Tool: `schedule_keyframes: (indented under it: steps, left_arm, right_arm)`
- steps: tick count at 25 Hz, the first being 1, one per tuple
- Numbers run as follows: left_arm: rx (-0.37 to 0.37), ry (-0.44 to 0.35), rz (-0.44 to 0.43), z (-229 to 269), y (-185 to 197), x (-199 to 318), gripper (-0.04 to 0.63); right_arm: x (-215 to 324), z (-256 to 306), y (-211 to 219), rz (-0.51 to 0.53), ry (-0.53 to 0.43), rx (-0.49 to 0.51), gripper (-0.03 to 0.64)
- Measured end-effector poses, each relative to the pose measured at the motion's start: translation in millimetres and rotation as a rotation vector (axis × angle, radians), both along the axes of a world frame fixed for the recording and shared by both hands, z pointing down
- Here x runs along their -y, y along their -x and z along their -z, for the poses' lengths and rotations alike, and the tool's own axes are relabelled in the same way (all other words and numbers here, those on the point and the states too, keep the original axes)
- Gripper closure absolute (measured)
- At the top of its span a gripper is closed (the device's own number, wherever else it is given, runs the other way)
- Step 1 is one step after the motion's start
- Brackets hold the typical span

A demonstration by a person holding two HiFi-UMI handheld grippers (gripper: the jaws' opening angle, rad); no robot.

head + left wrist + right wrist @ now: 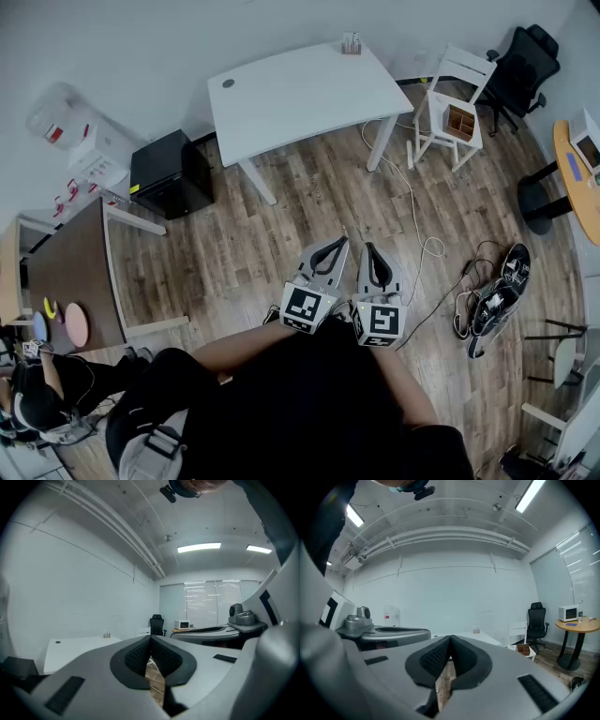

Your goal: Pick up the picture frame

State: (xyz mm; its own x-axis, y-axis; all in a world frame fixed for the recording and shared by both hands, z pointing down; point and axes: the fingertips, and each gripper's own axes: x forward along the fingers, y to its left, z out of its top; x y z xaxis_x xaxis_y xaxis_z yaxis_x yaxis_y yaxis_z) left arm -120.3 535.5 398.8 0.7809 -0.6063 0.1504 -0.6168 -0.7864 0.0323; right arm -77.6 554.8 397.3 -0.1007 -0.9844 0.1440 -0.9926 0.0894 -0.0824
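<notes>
While I hold both side by side low in front of me, my left gripper (337,242) has its jaws pressed together on nothing, and my right gripper (370,248) is closed and empty too. Under them runs a wood plank floor (281,234) crossed by a white cable (412,202). Beyond stands a white table (300,94). A small upright object (352,43) sits at its far edge by the wall (187,37), too small to tell whether it is the picture frame.

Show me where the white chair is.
Head view, upper right: the white chair stands between the white table and the black office chair, a wooden box on its seat.
</notes>
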Motion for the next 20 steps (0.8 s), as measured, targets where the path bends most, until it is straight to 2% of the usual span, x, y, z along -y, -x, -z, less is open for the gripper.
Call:
schedule_keyframes:
  steps: [9,14,18,20]
  left_arm:
    - [0.034,0.015,-0.045,-24,-71,-23,0.581]
    - [0.013,0.005,-0.045,-23,-87,-21,0.581]
    - [0.002,0.027,-0.039,-33,-91,-6,0.581]
    - [0.001,0.048,-0.031,-39,-96,7,0.581]
  right_arm:
    - [-23,-20,-70,-0.022,-0.015,-0.017,0.583]
    - [-18,-26,-101,-0.044,-0.015,0.053,0.581]
    - [-4,-24,-104,-0.044,-0.03,-0.027,0.581]
    - [9,-25,-109,-0.059,-0.02,-0.032,0.581]
